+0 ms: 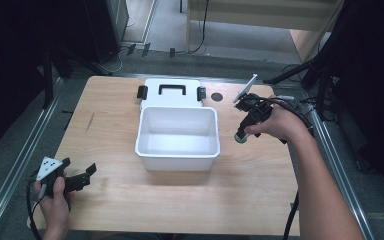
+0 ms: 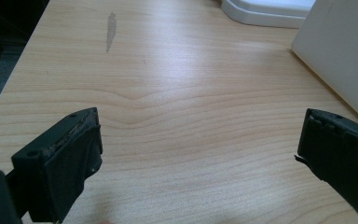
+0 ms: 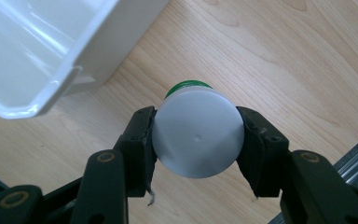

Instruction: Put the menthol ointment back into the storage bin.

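A small bottle [image 3: 197, 133] with a white cap and a green body is clamped between the jaws of my right gripper [image 3: 196, 140], cap toward the camera. In the high view my right gripper [image 1: 244, 131] holds the bottle [image 1: 240, 137] just right of the open white bin [image 1: 177, 149], slightly above the table. My left gripper [image 1: 82, 176] rests near the table's front left corner, jaws wide apart with nothing between them. The left gripper view has its fingers [image 2: 60, 165] over bare wood, the bin's wall [image 2: 340, 56] at the right.
The bin's white lid [image 1: 172, 93] with black handle and latches lies flat behind the bin. A dark round hole [image 1: 217, 96] marks the table at the back right. Metal rails [image 1: 15, 170] run along both table sides.
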Demonstrator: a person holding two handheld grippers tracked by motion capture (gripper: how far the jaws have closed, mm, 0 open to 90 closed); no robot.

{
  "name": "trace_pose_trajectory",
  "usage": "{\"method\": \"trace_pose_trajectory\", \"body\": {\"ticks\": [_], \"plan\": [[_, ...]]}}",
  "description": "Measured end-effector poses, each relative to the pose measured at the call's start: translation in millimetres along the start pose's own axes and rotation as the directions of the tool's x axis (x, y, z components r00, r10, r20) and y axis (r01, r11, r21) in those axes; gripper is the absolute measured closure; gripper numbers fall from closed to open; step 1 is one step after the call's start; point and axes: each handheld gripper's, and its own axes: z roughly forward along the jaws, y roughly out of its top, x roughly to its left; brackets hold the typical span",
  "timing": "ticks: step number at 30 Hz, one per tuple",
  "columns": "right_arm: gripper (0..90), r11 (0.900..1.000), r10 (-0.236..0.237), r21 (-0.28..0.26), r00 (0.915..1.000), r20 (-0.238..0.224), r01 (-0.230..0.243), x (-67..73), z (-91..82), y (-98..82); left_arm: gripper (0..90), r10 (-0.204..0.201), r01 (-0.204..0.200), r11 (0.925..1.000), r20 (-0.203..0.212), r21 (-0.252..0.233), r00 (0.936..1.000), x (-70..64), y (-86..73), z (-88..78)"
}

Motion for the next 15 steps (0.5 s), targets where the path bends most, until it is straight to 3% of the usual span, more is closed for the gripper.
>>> {"method": "trace_pose_trajectory", "body": {"ticks": [15], "plan": [[51.6,0.999,-0.045,-0.025,0.999,-0.005,0.045,12.0,-30.6,16.3,0.3,0.003,-0.003,1.0,-0.001,0.003,1.0,-0.1,0.1,-0.2]]}}
